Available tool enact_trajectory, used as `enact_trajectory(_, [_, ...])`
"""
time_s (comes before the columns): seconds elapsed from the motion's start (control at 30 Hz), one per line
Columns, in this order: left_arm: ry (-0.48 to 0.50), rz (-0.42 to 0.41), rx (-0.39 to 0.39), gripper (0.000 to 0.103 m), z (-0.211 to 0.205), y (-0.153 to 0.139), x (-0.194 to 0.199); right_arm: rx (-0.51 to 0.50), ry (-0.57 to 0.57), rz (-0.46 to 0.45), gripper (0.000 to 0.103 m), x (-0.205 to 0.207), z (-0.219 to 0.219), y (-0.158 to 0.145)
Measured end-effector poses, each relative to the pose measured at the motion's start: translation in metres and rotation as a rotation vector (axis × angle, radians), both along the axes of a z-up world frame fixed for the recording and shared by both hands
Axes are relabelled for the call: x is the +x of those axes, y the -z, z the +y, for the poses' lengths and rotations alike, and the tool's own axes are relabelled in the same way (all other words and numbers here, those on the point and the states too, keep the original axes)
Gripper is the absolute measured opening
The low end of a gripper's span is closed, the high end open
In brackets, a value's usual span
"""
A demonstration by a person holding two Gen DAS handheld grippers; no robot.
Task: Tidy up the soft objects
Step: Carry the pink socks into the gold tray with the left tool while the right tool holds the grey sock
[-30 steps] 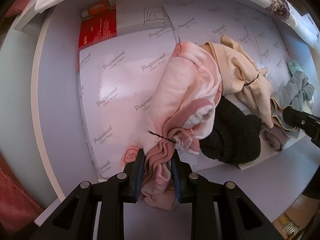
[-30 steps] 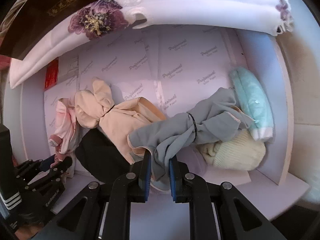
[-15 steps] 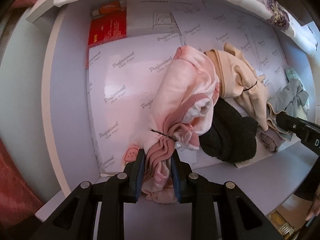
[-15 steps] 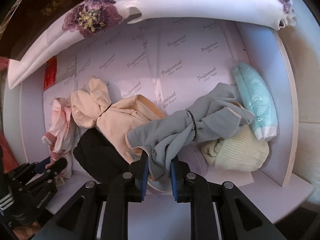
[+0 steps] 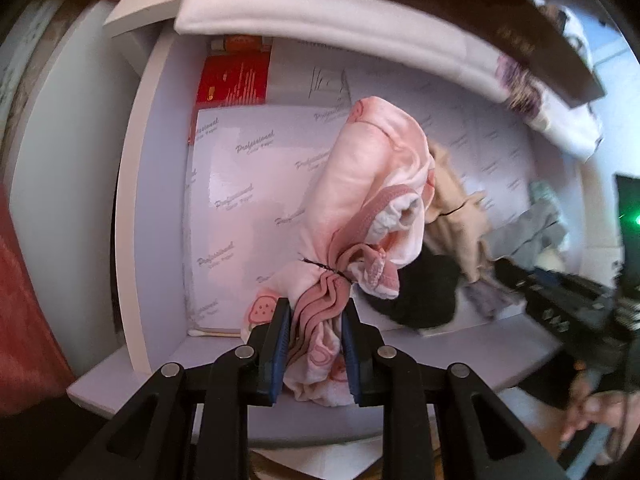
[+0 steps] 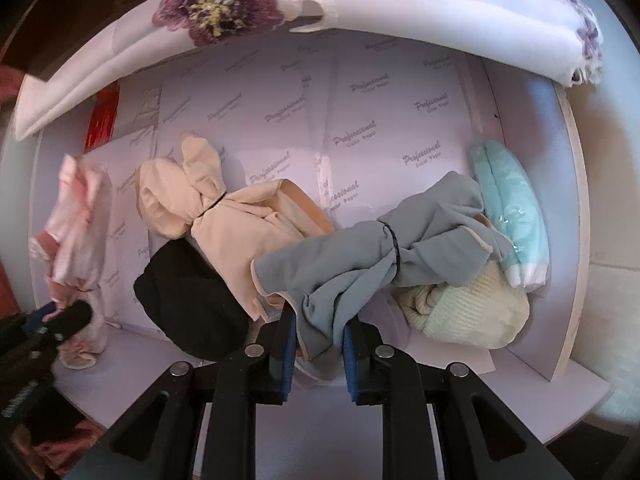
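A pink strawberry-print garment bundle, tied with a black band, hangs lifted off the paper-lined shelf. My left gripper is shut on its lower end. The pink bundle also shows blurred at the left of the right wrist view. A grey garment bundle, also banded, drapes over the pile. My right gripper holds its hanging end between the blue pads, its jaws starting to open.
On the shelf lie a beige bundle, a black soft item, a cream knit piece and a mint towel by the right wall. A floral white cloth overhangs. A red packet sits back left.
My left gripper has risen and pulled back with the pink bundle, which now hangs off the shelf paper. My right gripper has shifted slightly, the grey bundle staying between its pads.
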State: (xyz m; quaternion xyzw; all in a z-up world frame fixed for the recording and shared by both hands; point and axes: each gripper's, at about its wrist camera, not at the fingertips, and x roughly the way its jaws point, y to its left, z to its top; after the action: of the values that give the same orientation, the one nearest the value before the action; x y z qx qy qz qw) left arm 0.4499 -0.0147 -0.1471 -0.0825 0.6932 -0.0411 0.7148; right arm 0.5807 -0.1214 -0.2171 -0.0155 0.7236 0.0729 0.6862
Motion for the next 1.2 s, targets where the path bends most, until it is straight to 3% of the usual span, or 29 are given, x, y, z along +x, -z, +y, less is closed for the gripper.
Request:
enact_trajectory(0.53, [-0.058,-0.114,-0.096,0.023,0.003,-0.038,-0.01,-0.044,-0.072,-0.023,0.021,-0.014,0.022,-0.001])
enact_trajectory(0.77, [-0.072,-0.237,-0.213,0.023,-0.004,-0.076,-0.007,-0.049,-0.08,-0.026,0.021,-0.014,0.02,-0.008])
enact_trajectory(1.2, [-0.12,-0.305,-0.331,0.023,-0.02,-0.132,0.037,-0.056,-0.098,-0.037,0.021,-0.016,0.021,-0.015])
